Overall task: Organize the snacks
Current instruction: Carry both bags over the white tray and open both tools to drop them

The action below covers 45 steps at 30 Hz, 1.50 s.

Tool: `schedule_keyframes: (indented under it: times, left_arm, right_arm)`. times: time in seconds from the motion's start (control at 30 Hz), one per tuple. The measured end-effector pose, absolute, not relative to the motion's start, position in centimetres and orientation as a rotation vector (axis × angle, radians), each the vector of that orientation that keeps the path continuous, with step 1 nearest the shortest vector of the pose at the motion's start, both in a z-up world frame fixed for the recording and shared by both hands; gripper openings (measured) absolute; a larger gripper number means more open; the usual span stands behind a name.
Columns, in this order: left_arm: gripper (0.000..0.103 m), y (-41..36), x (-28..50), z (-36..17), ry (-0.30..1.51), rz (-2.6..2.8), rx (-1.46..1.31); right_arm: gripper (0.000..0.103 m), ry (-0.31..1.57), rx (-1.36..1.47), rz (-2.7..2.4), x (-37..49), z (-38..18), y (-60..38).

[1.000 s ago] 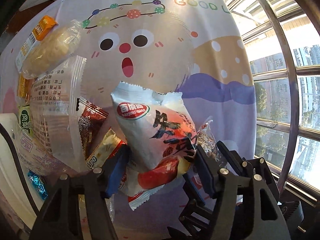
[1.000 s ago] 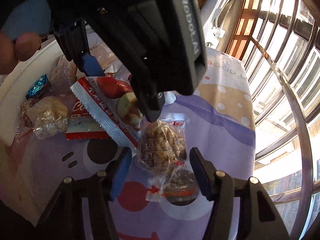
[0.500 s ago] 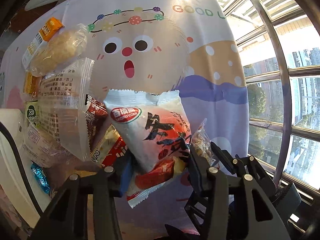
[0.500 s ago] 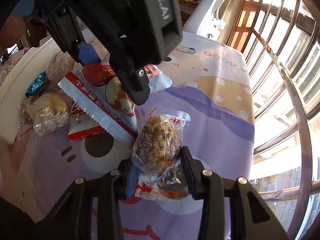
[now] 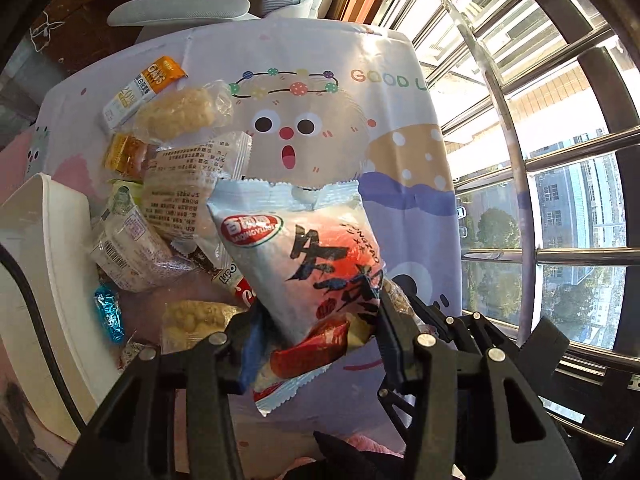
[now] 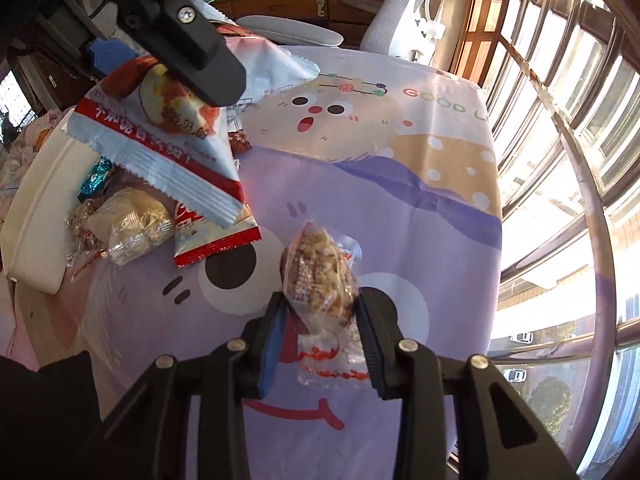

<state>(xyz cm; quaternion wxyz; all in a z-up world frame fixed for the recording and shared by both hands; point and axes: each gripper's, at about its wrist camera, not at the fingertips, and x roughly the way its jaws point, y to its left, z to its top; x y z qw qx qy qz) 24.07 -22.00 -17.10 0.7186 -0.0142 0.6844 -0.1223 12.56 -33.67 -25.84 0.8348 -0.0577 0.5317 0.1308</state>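
Note:
My left gripper (image 5: 320,320) is shut on a white and red snack bag (image 5: 304,264) and holds it above the table. The bag also shows in the right wrist view (image 6: 160,128), hanging high at the upper left. My right gripper (image 6: 320,316) is shut on a clear packet of nut brittle (image 6: 320,280), lifted just off the cartoon tablecloth (image 6: 400,200). Several more snacks lie at the left: a rice cracker packet (image 5: 180,114), an orange and white bar (image 5: 140,88), a clear printed bag (image 5: 192,188).
A white tray (image 5: 52,260) stands at the table's left edge, with a blue foil candy (image 5: 108,316) beside it. A red-edged packet (image 6: 212,236) and a clear puffed snack (image 6: 128,228) lie near it. Window bars (image 5: 560,160) run along the right. A grey chair (image 5: 180,12) is behind.
My left gripper has closed on the white and red bag and lifted it. My right gripper has closed on the nut brittle packet and raised it off the cloth.

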Motion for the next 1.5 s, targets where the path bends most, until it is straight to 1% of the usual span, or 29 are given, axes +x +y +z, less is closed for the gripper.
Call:
schedule_keyframes:
  times: [0.2, 0.47, 0.87, 1.1, 1.5]
  left_arm:
    - [0.047, -17.9, 21.0, -14.3, 1.451, -0.199, -0.094]
    - [0.047, -11.9, 16.6, -13.3, 1.373, -0.118, -0.195]
    - [0.047, -2.5, 10.0, -11.4, 1.219, -0.054, -0.313]
    - [0.048, 2.5, 8.2, -10.9, 1.177, -0.059, -0.311]
    - [0.048, 11.4, 7.9, -11.0, 1.150, -0.149, -0.252]
  right_arm:
    - [0.035, 1.097, -0.100, 0.321, 12.9, -23.3, -32.9]
    - [0.035, 1.064, -0.037, 0.400, 10.9, -20.2, -30.0]
    - [0.035, 1.001, -0.021, 0.478, 8.7, -15.6, -24.9]
    - [0.035, 0.963, -0.002, 0.481, 8.0, -13.0, -21.0]
    - [0.035, 0.926, 0.047, 0.477, 7.0, -11.4, -11.8]
